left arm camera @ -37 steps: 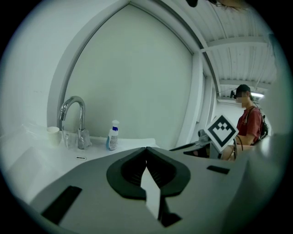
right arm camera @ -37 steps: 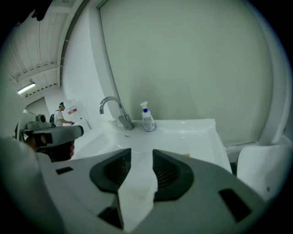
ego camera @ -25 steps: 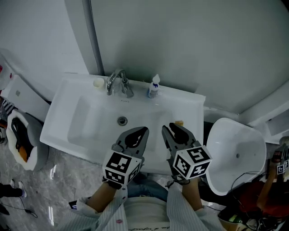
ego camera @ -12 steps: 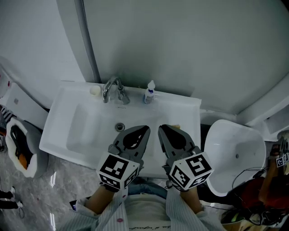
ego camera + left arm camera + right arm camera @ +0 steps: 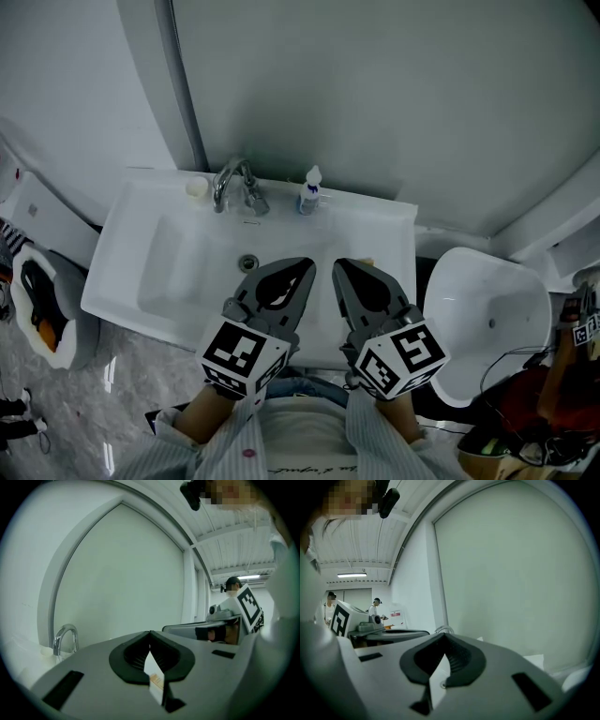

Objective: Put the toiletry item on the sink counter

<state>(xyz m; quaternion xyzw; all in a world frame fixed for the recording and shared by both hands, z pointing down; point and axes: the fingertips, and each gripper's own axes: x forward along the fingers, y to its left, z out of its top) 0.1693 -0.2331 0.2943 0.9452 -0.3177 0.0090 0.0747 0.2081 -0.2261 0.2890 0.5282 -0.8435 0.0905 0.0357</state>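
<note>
On the counter (image 5: 392, 234), beside the right gripper (image 5: 340, 266), a yellowish item (image 5: 367, 262), seemingly the toiletry, is set free; so that gripper's jaws, just now closing, are shut empty, as are the left gripper's (image 5: 302, 266).

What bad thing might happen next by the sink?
The small white bottle with a blue label stands upright at the back of the white sink counter, beside the metal tap. A bump might tip it into the basin. The small yellow item lies just past the shut right tool. A careless nudge might send it sliding.
</note>
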